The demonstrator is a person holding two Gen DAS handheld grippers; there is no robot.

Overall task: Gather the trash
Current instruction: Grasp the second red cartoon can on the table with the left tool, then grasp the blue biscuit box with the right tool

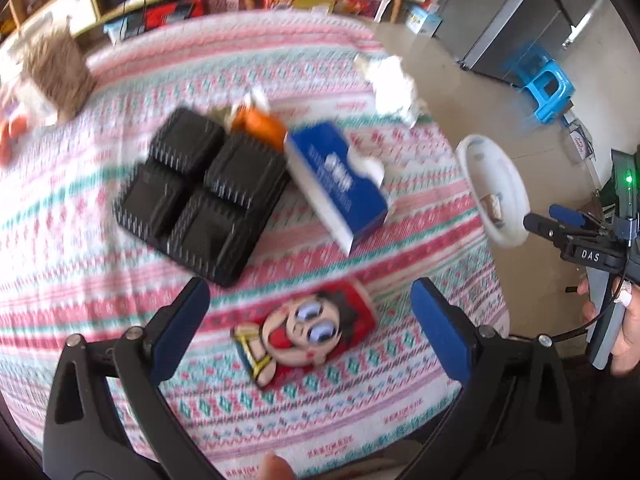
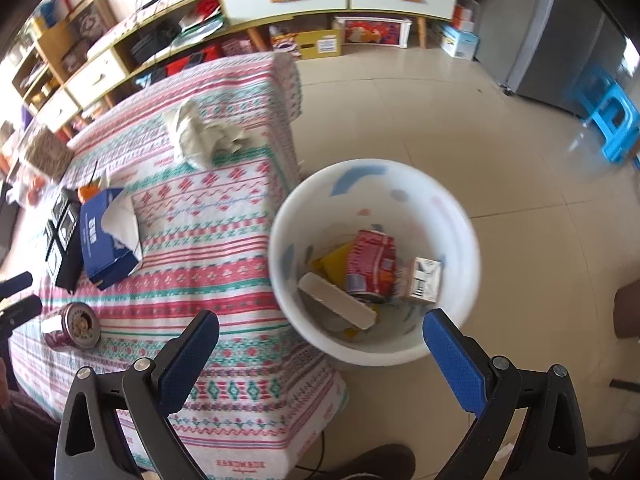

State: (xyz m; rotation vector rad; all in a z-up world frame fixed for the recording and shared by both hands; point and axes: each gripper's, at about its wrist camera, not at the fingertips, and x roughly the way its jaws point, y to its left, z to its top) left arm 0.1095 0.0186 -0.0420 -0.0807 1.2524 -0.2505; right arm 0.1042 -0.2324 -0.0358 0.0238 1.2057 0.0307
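My left gripper [image 1: 310, 300] is open and empty, just above a red cartoon-face can [image 1: 308, 330] lying on the patterned table cloth [image 1: 80, 280]. The same can [image 2: 74, 326] shows in the right wrist view. My right gripper [image 2: 320, 332] is open and empty, above the white bin [image 2: 288, 220] on the floor beside the table. The bin holds a red can [image 2: 370, 266], a small carton [image 2: 426, 280], a white slab and yellow wrappers. Crumpled white paper [image 1: 394, 84] [image 2: 204, 136] lies near the table's far right corner.
A black tray [image 1: 200, 192], an orange wrapper [image 1: 256, 124] and a blue tissue box [image 1: 340, 184] [image 2: 106, 236] sit mid-table. A brown box [image 1: 56, 68] stands far left. A blue stool [image 2: 616, 124] and a grey fridge [image 2: 560, 40] stand on the tiled floor; a low cabinet runs behind.
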